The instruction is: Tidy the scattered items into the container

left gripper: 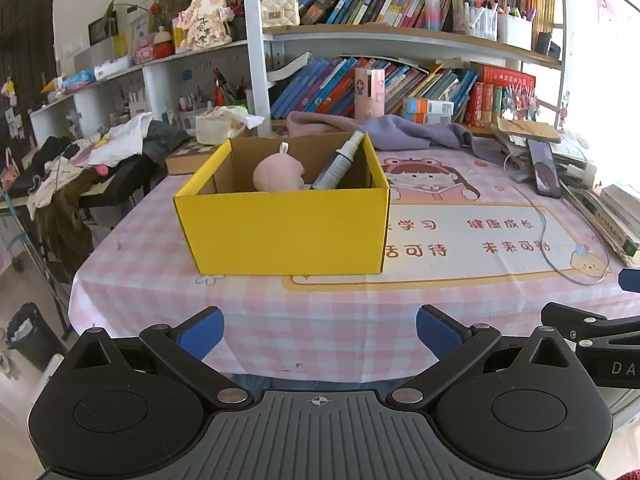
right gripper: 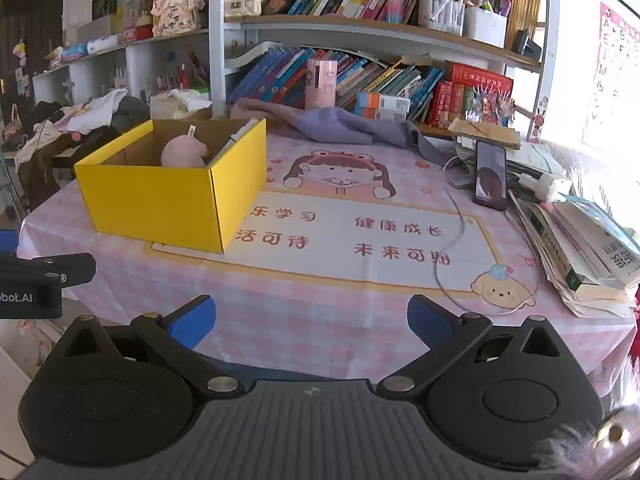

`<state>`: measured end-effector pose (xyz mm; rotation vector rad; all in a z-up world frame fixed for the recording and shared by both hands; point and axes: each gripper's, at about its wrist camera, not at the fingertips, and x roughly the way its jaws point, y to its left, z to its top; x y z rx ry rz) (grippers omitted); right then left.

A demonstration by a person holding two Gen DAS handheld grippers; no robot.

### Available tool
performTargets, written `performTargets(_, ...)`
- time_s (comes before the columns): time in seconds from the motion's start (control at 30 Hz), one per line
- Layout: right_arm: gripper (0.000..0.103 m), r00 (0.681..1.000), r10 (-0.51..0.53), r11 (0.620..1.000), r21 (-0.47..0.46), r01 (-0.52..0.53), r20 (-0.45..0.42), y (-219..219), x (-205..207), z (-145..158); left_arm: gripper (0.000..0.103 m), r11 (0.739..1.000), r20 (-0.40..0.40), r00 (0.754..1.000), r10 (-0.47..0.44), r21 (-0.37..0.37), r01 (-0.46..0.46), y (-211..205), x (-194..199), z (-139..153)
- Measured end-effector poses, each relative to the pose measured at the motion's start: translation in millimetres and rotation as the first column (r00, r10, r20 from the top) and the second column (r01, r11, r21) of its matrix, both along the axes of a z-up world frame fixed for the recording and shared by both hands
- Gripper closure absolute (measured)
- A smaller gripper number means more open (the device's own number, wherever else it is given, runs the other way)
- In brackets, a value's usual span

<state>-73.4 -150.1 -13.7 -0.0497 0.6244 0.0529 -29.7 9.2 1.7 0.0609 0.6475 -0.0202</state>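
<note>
Yellow corrugated cardboard box (left gripper: 280, 228), open-topped, stands on the table (left gripper: 440, 300) under a pink checked cloth; we list it as the container. Contents: one soft pink plush toy (left gripper: 276, 174) and one slim white spray bottle (left gripper: 338, 164), leaning with its long axis tilted up against the box's right wall.

Left tool (left gripper: 320, 332): fingers spread wide, nothing between them; box lies straight ahead of it. Right tool (right gripper: 312, 320): likewise spread wide and empty; box lies ahead and to its left, so we judge the left hand the nearer.

Loose items on the open cloth: none that we can make out, though the near table edge is hidden behind both tools. We judge the tidying done, or nearly so.

Also present: black phone (right gripper: 490, 176) propped upright, well right of the box.
</note>
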Motion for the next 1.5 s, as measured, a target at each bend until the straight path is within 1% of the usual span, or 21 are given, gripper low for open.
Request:
performTargets(0.23,0.000,1.000,-0.001,1.000,0.001,0.001,-0.004,0.3,-0.6,0.0,0.000,1.000,0.006,1.000,-0.015,0.002,0.015,-2.9,-1.0,-0.4)
performTargets(0.77,0.000,1.000,-0.002,1.000,-0.005,0.002,-0.009,-0.5,-0.2,-0.5,0.000,0.999,-0.018,0.999,-0.034,-0.004,0.034,-4.7,1.6,-4.3)
performTargets(1.1,0.000,1.000,-0.009,1.000,0.000,0.009,-0.030,-0.5,0.9,-5.5,0.000,0.998,-0.044,0.997,-0.061,0.013,0.062,-8.6,4.1,-7.2)
performTargets(1.27,0.000,1.000,-0.003,1.000,-0.006,0.003,-0.025,2.0,0.6,-5.1,0.000,0.997,-0.044,0.997,-0.066,0.039,0.067,-11.6,4.5,-7.1)
performTargets(1.5,0.000,0.999,-0.024,1.000,-0.005,0.023,-0.025,1.0,1.8,-4.8,0.000,0.997,-0.037,0.997,-0.075,0.033,0.076,-11.4,6.0,-5.7)
